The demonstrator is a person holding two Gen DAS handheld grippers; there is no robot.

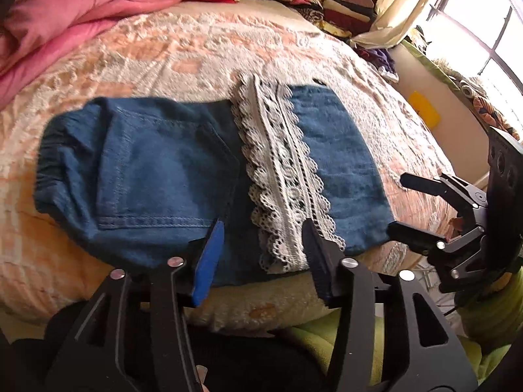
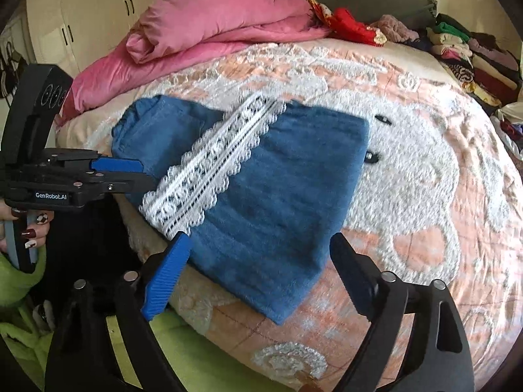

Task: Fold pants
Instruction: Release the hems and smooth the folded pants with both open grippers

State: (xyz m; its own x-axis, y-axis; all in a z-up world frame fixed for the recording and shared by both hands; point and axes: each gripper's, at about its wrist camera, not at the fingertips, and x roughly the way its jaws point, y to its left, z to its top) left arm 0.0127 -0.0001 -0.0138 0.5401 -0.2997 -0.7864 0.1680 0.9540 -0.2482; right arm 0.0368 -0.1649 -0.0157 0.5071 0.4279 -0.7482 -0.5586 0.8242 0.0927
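The blue denim pants (image 1: 157, 176) lie folded on the bed, with a white lace trim band (image 1: 284, 176) running across the middle. They also show in the right wrist view (image 2: 278, 189), lace (image 2: 209, 163) on the diagonal. My left gripper (image 1: 263, 245) is open and empty, its fingers just above the pants' near edge by the lace. My right gripper (image 2: 258, 254) is open and empty over the near corner of the pants. It also shows in the left wrist view (image 1: 397, 202) at the pants' right edge. The left gripper (image 2: 143, 171) appears at the left of the right wrist view.
The bed has a peach and white textured cover (image 2: 408, 163). A pink quilt (image 2: 209, 32) lies bunched at the far left. Stacks of folded clothes (image 2: 474, 55) sit at the far right. A window (image 1: 490, 32) and a curtain are at the right.
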